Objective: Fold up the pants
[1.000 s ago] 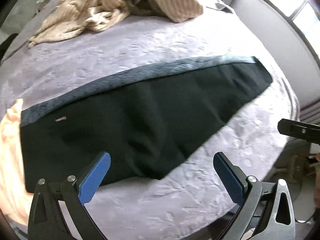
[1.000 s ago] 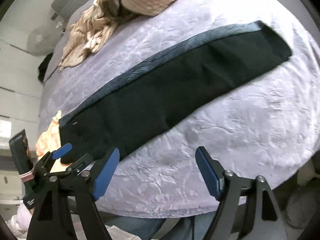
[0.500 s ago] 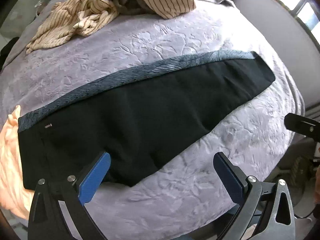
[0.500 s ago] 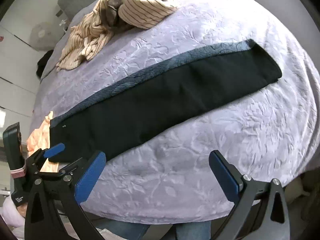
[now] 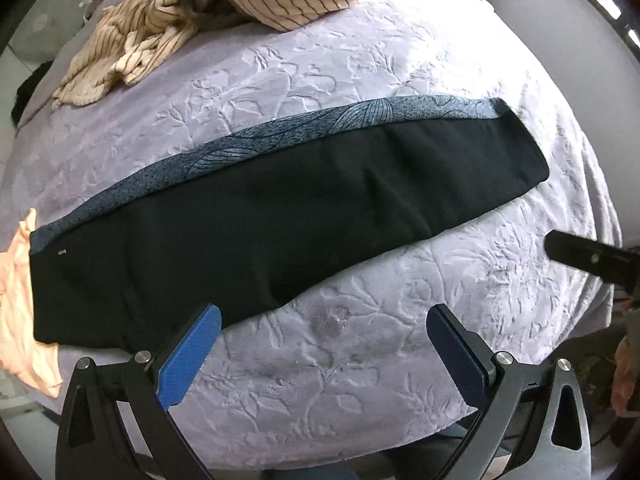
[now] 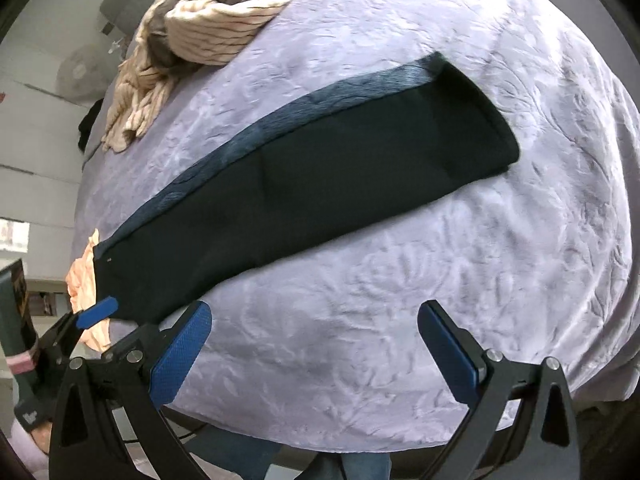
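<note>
Black pants (image 5: pixel 280 216) with a blue patterned strip along the far edge lie flat on the lavender bed, folded lengthwise, waist at the left and leg end at the right. They also show in the right wrist view (image 6: pixel 320 172). My left gripper (image 5: pixel 324 352) is open and empty, held above the bed near the pants' near edge. My right gripper (image 6: pixel 316 348) is open and empty, above bare bedspread in front of the pants. The left gripper's blue fingertip (image 6: pixel 98 307) shows at the waist end in the right wrist view.
A heap of striped beige clothes (image 5: pixel 200 12) lies at the far side of the bed (image 5: pixel 360 380). An orange garment (image 5: pixel 20 312) lies at the left by the waist. The bed's near edge drops off just below both grippers.
Both grippers have pulled back and up from the pants, so more of the bed shows. The pants lie unmoved.
</note>
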{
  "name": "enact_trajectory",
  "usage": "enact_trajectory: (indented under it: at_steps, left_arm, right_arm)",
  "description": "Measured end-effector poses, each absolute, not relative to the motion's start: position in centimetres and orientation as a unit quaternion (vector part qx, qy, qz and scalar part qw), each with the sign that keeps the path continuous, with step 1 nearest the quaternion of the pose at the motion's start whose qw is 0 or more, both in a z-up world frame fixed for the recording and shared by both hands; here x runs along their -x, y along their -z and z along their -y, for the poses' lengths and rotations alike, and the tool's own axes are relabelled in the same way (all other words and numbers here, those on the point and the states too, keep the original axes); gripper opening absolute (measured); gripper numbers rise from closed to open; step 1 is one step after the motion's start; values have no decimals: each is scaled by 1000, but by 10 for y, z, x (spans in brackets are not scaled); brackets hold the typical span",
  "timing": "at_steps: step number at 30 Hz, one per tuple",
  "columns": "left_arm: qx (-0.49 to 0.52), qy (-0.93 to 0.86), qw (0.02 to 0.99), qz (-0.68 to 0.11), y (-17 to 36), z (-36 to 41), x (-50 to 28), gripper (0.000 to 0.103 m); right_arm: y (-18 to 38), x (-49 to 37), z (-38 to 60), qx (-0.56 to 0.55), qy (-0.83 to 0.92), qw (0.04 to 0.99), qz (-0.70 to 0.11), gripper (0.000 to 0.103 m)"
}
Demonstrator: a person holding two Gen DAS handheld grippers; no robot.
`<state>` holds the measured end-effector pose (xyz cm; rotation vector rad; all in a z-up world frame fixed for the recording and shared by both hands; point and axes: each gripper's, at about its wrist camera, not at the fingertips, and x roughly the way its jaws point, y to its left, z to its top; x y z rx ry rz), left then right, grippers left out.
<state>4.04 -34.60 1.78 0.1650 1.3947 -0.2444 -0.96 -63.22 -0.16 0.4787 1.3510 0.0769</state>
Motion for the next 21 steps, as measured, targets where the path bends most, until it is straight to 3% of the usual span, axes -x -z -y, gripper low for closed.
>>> enact_trajectory:
  at_steps: [21]
  left_arm:
    - [-118, 68, 753, -644, -6, 374, -66, 103]
  right_arm:
    - [17, -3, 672, -270, -13, 733, -625, 103]
